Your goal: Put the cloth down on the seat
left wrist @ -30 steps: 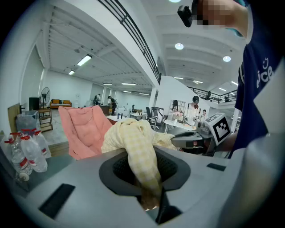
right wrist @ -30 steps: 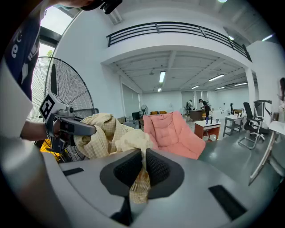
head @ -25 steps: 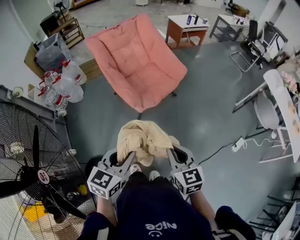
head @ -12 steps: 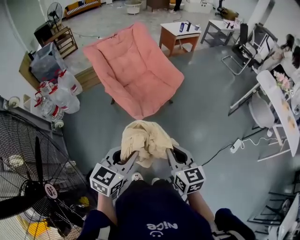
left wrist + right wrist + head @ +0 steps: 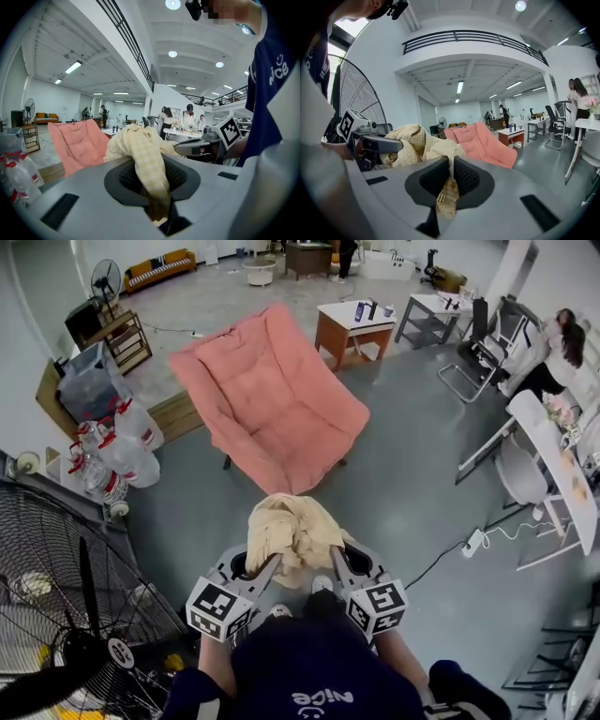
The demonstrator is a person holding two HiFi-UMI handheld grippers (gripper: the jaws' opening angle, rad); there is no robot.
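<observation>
Yellow checked cloth (image 5: 292, 535), bunched, now reaches the front edge of the pink seat (image 5: 272, 399) in the head view; the seat has drawn nearer. Left gripper view: left gripper (image 5: 157, 206) clamps a thick fold. Right gripper view: right gripper (image 5: 449, 180) pinches a thin corner. Lowering should follow.

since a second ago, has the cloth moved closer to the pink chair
Yes. The cloth has come forward toward the pink chair; the gap between them in the head view has nearly closed.
</observation>
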